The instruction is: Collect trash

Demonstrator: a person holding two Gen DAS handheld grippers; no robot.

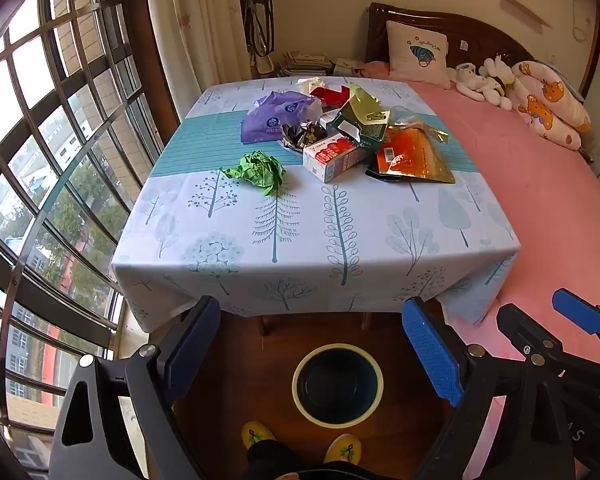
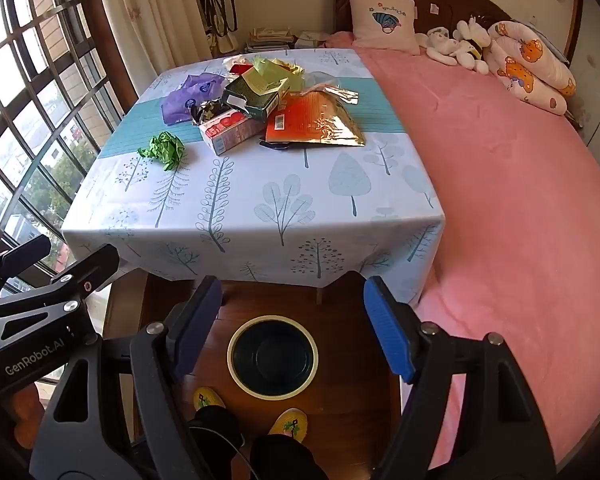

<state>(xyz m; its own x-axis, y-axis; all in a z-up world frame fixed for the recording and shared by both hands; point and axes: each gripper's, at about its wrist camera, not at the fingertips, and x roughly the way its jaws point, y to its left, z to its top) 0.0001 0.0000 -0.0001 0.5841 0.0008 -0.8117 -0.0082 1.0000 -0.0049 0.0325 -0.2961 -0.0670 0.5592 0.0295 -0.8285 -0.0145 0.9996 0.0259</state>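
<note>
Trash (image 1: 340,136): crumpled wrappers, torn boxes, heaped on table (image 1: 300,240)

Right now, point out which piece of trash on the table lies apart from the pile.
The crumpled green paper ball: it sits alone on the tablecloth, left of the heaped wrappers and boxes.

daylight enters through the window (image 1: 52,168), left of the table (image 1: 300,248); scene bright and sharp. fisheye bends window bars; corners vignette black.
</note>
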